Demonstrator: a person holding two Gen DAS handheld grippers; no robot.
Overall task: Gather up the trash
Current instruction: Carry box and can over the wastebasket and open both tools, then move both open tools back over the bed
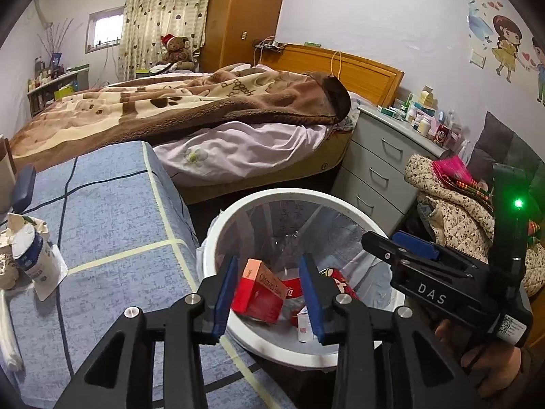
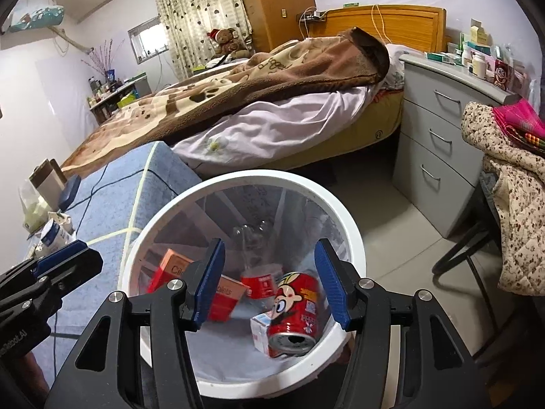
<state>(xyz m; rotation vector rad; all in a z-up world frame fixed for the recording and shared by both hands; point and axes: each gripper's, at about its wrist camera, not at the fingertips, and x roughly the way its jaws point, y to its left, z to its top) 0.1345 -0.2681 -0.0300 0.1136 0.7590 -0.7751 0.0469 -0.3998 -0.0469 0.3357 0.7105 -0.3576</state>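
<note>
A white trash bin (image 1: 340, 204) (image 2: 340, 211) with a clear liner stands beside the blue-covered table. Inside lie a red-orange tablet box (image 1: 260, 289) (image 2: 170, 267), a red cartoon can (image 2: 294, 310), a small white carton (image 2: 260, 332) and a clear plastic bottle with a red label (image 2: 259, 283). My left gripper (image 1: 269, 293) is open and empty over the bin's near rim. My right gripper (image 2: 272, 283) is open and empty above the bin; in the left wrist view its body (image 1: 442, 272) sits at the right.
On the blue checked tablecloth (image 1: 112, 225) at the left stand a white-blue pouch (image 1: 34, 255) (image 2: 52, 235) and crumpled bags. A bed (image 1: 170, 112), a grey drawer unit (image 1: 385, 167) (image 2: 439, 143) and a chair with a floral jacket (image 2: 504, 211) surround the bin.
</note>
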